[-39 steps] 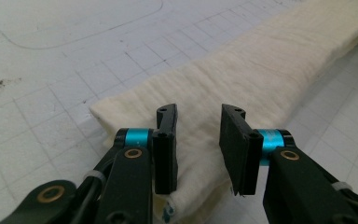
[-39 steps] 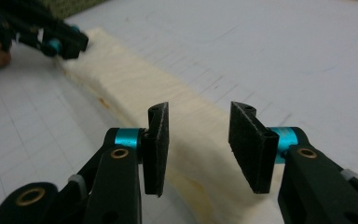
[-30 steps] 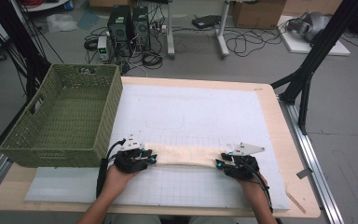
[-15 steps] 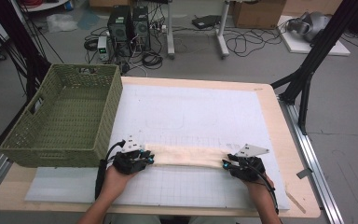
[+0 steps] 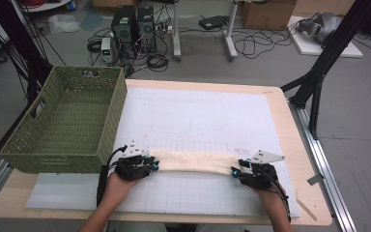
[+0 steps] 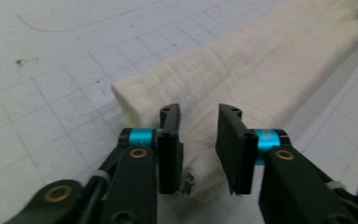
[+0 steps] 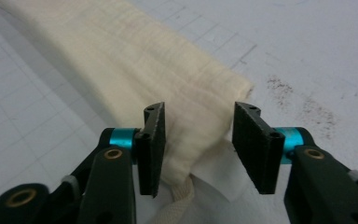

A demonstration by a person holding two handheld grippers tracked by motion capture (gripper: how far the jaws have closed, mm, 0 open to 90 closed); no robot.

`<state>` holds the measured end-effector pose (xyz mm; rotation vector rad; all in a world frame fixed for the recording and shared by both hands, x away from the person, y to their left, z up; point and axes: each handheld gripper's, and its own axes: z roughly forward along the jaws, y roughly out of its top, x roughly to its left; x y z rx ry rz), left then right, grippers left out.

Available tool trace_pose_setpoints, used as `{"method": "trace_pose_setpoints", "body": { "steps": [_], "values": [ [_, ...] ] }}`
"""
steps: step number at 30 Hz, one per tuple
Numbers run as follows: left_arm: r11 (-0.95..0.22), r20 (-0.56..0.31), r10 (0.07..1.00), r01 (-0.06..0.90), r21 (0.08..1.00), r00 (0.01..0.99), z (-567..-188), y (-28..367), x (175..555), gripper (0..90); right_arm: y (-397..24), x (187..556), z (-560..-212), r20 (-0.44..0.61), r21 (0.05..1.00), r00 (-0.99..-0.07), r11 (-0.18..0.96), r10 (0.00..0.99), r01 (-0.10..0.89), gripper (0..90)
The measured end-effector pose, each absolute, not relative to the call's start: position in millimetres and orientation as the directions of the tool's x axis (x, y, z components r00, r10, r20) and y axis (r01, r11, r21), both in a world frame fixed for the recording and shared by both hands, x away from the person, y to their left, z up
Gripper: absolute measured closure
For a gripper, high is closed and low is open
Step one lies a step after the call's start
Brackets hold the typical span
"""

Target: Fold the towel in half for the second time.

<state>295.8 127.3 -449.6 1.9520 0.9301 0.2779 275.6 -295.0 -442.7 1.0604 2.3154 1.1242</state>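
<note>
Cream cloth (image 5: 193, 161), folded into a long narrow band, lies flat on the white gridded mat (image 5: 198, 121) near the front edge of the tabletop (image 5: 290, 145), running from side to side. A person's hands come in from the bottom of the high view, one at each end of the band.

The left gripper (image 6: 198, 135) sits at the band's left end and the right gripper (image 7: 196, 140) at its right end. Both sets of jaws have just been opening. In the left gripper view the two black jaws stand apart with the folded end of the cloth between them, and a gap shows beside each pad. In the right gripper view the jaws are likewise spread, the cloth's end lying between them; a twist of cord or hem (image 7: 177, 205) trails out beneath. Neither gripper appears to press on the fabric now.

Compared with a second ago, the band has kept its place along the front of the mat, and both hands have stayed at its ends.

This likely means a fold has just been laid down and let go. A green woven basket (image 5: 67, 121) stands empty at the left edge of the tabletop, just beside the left hand (image 5: 125, 171), a likely place for the folded cloth.
</note>
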Motion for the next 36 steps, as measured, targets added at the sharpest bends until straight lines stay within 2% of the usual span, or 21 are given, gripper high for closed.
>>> {"method": "trace_pose_setpoints", "body": {
  "steps": [2, 4, 8, 13, 15, 16, 20, 29, 36],
  "values": [
    [-0.254, -0.176, 0.704, 0.476, 0.842, 0.688, -446.3, 129.9, 295.9, 58.2, -301.2, 272.3, -437.4, 0.011, 0.807, -0.653, 0.379, 0.757, 0.453, 45.2],
    [-0.202, -0.182, 0.711, 0.445, 0.872, 0.679, -441.2, 131.9, 295.2, 47.2, -308.2, 270.2, -431.0, 0.024, 0.836, -0.635, 0.333, 0.772, 0.436, 39.9],
    [-0.141, -0.161, 0.716, 0.366, 0.92, 0.679, -431.4, 135.9, 292.7, 35.3, -318.3, 265.0, -420.4, 0.019, 0.879, -0.594, 0.27, 0.804, 0.393, 29.6],
    [-0.084, -0.178, 0.751, 0.36, 0.929, 0.636, -424.7, 142.3, 293.0, 27.6, -325.2, 263.2, -419.6, 0.013, 0.889, -0.565, 0.25, 0.825, 0.385, 25.4],
    [-0.065, -0.186, 0.762, 0.359, 0.931, 0.62, -423.2, 145.5, 293.9, 18.5, -326.0, 262.1, -419.5, 0.011, 0.886, -0.557, 0.25, 0.83, 0.391, 24.1],
    [-0.063, -0.178, 0.769, 0.351, 0.934, 0.614, -422.7, 147.1, 293.9, 16.7, -326.1, 261.5, -419.4, 0.012, 0.885, -0.551, 0.248, 0.835, 0.395, 23.1],
    [-0.052, -0.18, 0.773, 0.343, 0.938, 0.608, -421.1, 150.7, 293.6, 16.7, -328.2, 258.5, -419.1, -0.006, 0.877, -0.532, 0.26, 0.847, 0.404, 21.1],
    [-0.044, -0.191, 0.754, 0.338, 0.94, 0.629, -420.9, 154.0, 294.1, 16.8, -338.8, 259.3, -422.2, 0.029, 0.883, -0.485, 0.205, 0.874, 0.422, 12.1],
    [-0.044, -0.187, 0.745, 0.327, 0.944, 0.64, -419.5, 152.8, 294.1, 16.9, -341.3, 257.0, -419.9, 0.023, 0.892, -0.481, 0.199, 0.877, 0.405, 11.6]
  ]
}}
